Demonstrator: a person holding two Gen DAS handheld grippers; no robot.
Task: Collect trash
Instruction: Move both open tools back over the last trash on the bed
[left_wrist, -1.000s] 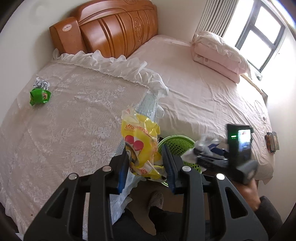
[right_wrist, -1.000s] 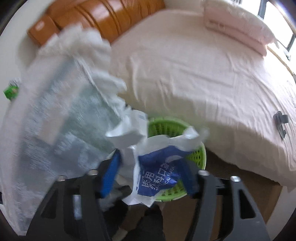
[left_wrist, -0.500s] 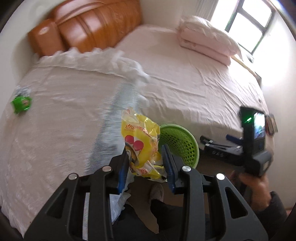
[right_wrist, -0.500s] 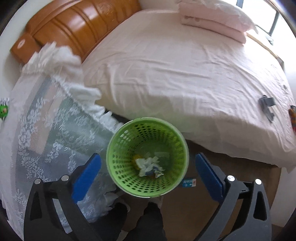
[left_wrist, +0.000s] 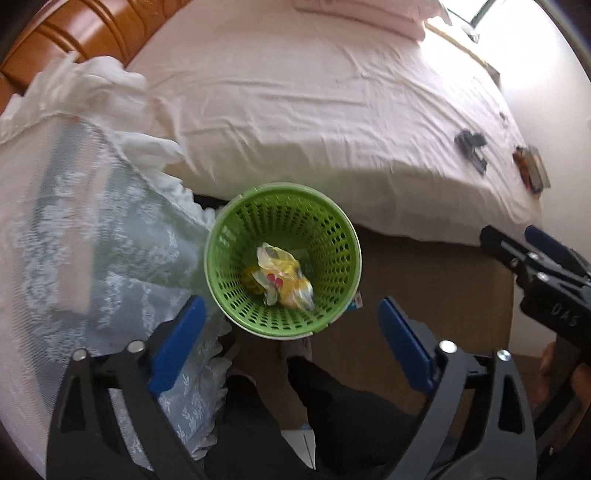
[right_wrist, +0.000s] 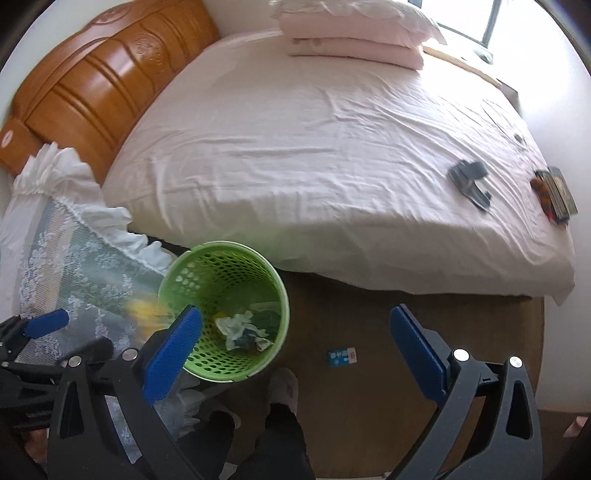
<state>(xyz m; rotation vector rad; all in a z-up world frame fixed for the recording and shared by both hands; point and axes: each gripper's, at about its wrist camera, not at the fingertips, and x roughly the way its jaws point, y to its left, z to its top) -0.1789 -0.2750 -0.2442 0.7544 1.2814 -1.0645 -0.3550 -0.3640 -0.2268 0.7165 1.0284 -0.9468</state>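
A wide bed (right_wrist: 332, 155) in a wrinkled pale pink sheet fills the upper half of the room. Its carved orange-brown wooden headboard (right_wrist: 96, 85) stands at ten o'clock. Folded pink bedding (right_wrist: 354, 40) lies at twelve o'clock. At three o'clock on the sheet rest a grey clip-like object (right_wrist: 471, 177) and, just beside it, a dark boxy item (right_wrist: 556, 194). A white lace cloth (right_wrist: 66, 254) with ruffled edging hangs at nine o'clock, above brown floor (right_wrist: 369, 317).

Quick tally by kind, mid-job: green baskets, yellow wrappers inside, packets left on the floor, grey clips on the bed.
Green basket: 1
Yellow wrapper in the basket: 1
Blue-white packet on the floor: 1
Grey clip on the bed: 1
Total: 4
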